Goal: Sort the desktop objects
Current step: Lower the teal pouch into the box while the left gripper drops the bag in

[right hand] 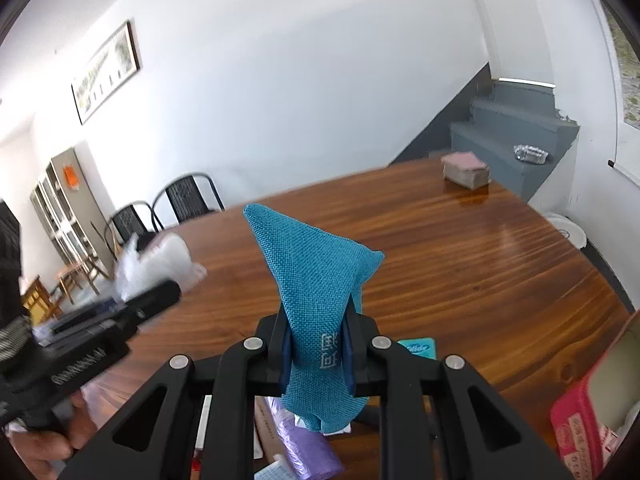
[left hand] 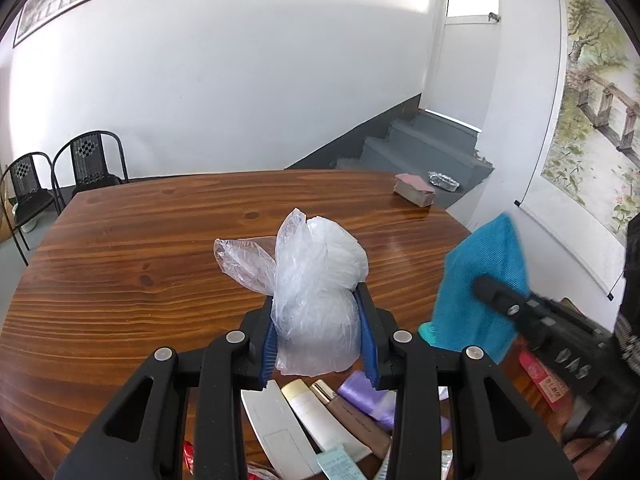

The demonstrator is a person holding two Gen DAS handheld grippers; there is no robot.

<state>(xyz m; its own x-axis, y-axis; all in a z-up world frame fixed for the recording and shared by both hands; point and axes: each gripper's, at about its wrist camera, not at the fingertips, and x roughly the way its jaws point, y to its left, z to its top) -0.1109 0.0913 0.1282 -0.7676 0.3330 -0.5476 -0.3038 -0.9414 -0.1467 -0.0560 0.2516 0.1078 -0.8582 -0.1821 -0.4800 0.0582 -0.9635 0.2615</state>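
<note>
The left gripper (left hand: pixel 318 328) is clamped on a crumpled clear plastic bag (left hand: pixel 316 280), held up off the wooden table (left hand: pixel 140 248). The bag stands roughly upright between the blue pads, its loose end flaring up and away toward the far wall. Just to its right, the right gripper (right hand: pixel 316 344) has its jaws pressed together on a teal woven cloth pouch (right hand: pixel 316 288), also lifted clear of the table. The pouch's long axis runs upward out of the jaws, its pointed corner leaning to the far left, the printed end hanging below the pads.

Beneath both grippers lies a jumble at the near edge: a white tube (left hand: pixel 276 420), a cream tube (left hand: pixel 320 412), a brown tube (left hand: pixel 352 416), a purple roll of bags (right hand: pixel 308 444) and a small teal packet (right hand: pixel 418 347). A red box (right hand: pixel 576 432) sits at the near right (its contents cannot be made out). Far across the table rests a pink-topped block (left hand: pixel 414 190), well apart. Two black chairs (left hand: pixel 60 172) stand beyond the table's left side.
</note>
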